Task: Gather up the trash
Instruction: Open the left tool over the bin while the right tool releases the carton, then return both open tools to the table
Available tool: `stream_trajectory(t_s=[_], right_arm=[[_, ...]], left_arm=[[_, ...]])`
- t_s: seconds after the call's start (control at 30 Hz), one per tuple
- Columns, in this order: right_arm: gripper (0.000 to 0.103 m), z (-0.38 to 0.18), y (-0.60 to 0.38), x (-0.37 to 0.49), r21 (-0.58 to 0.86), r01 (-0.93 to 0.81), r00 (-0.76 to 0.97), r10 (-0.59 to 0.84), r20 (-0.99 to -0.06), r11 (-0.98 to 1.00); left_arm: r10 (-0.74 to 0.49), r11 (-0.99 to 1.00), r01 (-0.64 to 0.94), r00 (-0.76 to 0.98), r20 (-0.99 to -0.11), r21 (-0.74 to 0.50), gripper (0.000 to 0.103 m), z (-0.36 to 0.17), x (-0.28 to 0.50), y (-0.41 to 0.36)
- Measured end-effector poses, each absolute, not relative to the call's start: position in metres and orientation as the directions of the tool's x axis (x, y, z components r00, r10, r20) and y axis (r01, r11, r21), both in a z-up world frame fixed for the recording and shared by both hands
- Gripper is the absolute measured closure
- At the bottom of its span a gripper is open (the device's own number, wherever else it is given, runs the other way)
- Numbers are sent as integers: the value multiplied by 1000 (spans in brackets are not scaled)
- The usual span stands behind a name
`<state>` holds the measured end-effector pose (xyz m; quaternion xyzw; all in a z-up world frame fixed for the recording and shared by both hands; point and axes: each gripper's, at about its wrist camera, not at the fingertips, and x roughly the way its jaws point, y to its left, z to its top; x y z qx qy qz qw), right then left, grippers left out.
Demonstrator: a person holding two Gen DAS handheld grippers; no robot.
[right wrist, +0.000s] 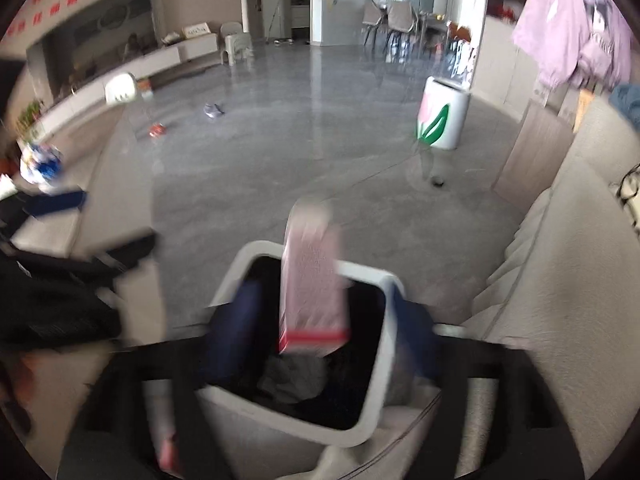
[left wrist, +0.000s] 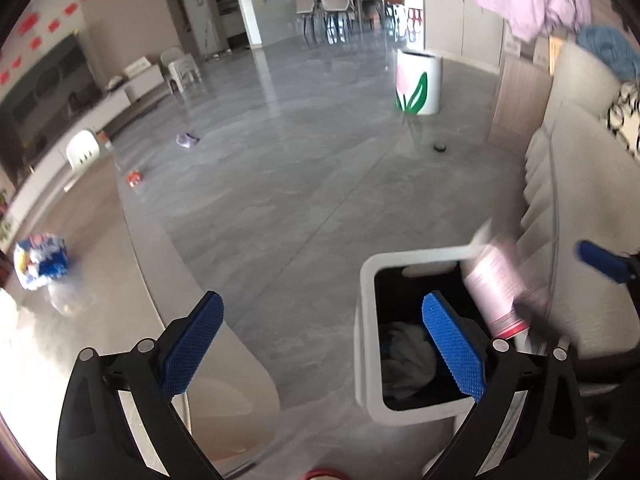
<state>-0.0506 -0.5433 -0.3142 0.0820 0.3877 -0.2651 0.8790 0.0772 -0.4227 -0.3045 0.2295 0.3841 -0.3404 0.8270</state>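
Note:
A white trash bin [left wrist: 366, 320] with a black liner stands on the grey floor, with crumpled paper [left wrist: 408, 354] inside. A pink carton [left wrist: 498, 286] is blurred, tilted over the bin's opening; in the right wrist view the carton [right wrist: 312, 280] hangs between the blue fingers, free of them, above the bin [right wrist: 376, 360]. My right gripper [right wrist: 320, 344] is open and blurred; one of its fingers [left wrist: 604, 260] shows in the left wrist view. My left gripper [left wrist: 324, 344] is open and empty, left of the bin. A blue-white crumpled wrapper [left wrist: 40, 258] lies on the table at left.
A beige round-edged table [left wrist: 120, 280] is at left, a beige sofa [left wrist: 580, 200] at right. A tulip-printed white bin [left wrist: 418, 82], a purple scrap [left wrist: 187, 140], a red wrapper [left wrist: 134, 178] and a small black object [left wrist: 440, 147] are on the floor farther away.

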Motion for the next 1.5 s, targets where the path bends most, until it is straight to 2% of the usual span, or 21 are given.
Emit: stream_trajectory(t_s=[0.07, 0.23, 0.77, 1.27, 1.5], right_arm=[[4, -313, -541, -50, -93, 532, 554, -429, -714, 842], [4, -295, -541, -57, -46, 528, 604, -414, -681, 848], [4, -225, -484, -29, -58, 454, 718, -404, -566, 889], [4, -186, -394, 50, -64, 257, 827, -254, -502, 964], [4, -179, -362, 84, 18, 178, 858, -146, -493, 984]], left_arm=[[-393, 686, 722, 468, -791, 86, 5, -301, 86, -414], [-408, 719, 694, 467, -785, 39, 5, -293, 95, -397], [-431, 805, 593, 572, -698, -11, 5, -229, 111, -320], [-341, 903, 429, 679, -650, -25, 5, -193, 155, -208], [-285, 937, 346, 704, -651, -37, 5, -189, 176, -155]])
